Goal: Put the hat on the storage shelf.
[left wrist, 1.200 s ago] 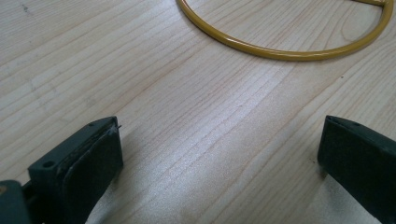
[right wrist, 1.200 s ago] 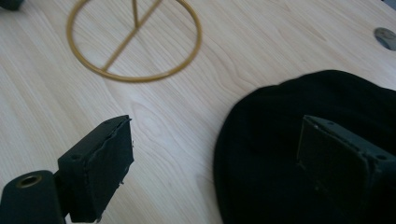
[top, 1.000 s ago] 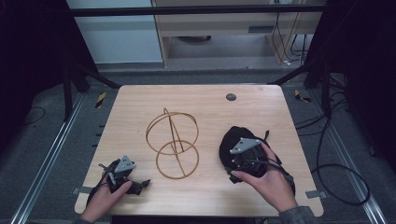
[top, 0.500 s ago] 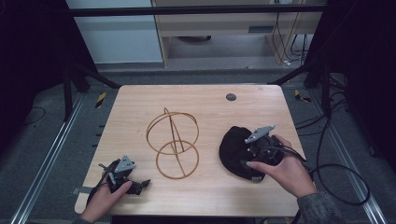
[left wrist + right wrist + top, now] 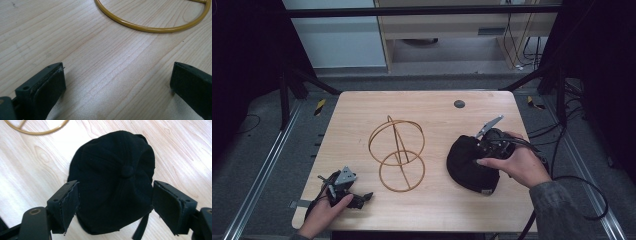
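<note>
- My right tongs [image 5: 115, 205] have swung off the cap's [image 5: 112, 180] near side and now hang above it, spread wide, holding nothing.
- My left tongs [image 5: 117, 82] stay spread and empty on the surface [image 5: 432, 110], wire stand [image 5: 398, 152] just ahead; a pickup looks likely.

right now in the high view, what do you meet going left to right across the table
left gripper → wire stand → black cap → right gripper, held over the cap's right part with its jaws open
</note>
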Motion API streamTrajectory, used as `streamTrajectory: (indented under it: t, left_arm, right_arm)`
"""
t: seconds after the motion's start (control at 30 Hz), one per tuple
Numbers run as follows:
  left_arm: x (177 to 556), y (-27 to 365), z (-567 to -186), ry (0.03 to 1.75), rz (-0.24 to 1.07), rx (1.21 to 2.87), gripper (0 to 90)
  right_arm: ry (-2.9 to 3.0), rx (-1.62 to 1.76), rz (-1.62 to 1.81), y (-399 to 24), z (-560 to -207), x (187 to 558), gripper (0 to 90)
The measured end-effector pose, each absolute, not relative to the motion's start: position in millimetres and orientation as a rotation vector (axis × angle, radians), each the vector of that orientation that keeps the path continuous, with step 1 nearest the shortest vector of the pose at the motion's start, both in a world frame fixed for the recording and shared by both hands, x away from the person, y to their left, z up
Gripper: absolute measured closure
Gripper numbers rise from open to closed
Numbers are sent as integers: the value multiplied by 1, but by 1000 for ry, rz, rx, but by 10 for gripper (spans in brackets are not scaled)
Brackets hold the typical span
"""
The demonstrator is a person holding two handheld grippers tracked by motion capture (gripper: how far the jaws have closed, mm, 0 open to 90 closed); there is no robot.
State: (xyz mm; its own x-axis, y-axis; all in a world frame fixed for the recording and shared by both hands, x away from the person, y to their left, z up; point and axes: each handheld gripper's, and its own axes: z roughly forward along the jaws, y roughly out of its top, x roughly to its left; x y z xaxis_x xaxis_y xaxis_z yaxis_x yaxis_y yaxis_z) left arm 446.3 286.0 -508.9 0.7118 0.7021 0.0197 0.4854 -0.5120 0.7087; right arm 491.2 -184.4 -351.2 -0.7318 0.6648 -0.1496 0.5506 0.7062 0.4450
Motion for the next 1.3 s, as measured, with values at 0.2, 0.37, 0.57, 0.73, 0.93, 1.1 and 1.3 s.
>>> streamTrajectory:
  t: [0.2,0.37,0.57,0.73,0.93,1.1,1.3]
  left_arm:
    - [446,286,-509,898,399,2215,0]
    - [446,286,-509,898,399,2215,0]
    - [446,286,-509,901,399,2210,0]
    - [446,286,-509,901,399,2210,0]
    - [446,286,-509,898,399,2215,0]
    - [446,286,-509,898,399,2215,0]
    - [446,286,-509,898,399,2215,0]
  right_arm:
    - [2648,958,488,-174,-360,510,309]
    - [2683,1012,452,-172,-374,530,368]
    - [2707,1053,425,-173,-380,539,489]
    - [2725,1053,429,-177,-383,543,688]
    - [2707,1039,466,-182,-376,537,754]
    - [2659,1036,557,-187,-360,526,758]
    - [2600,1006,661,-191,-335,512,760]
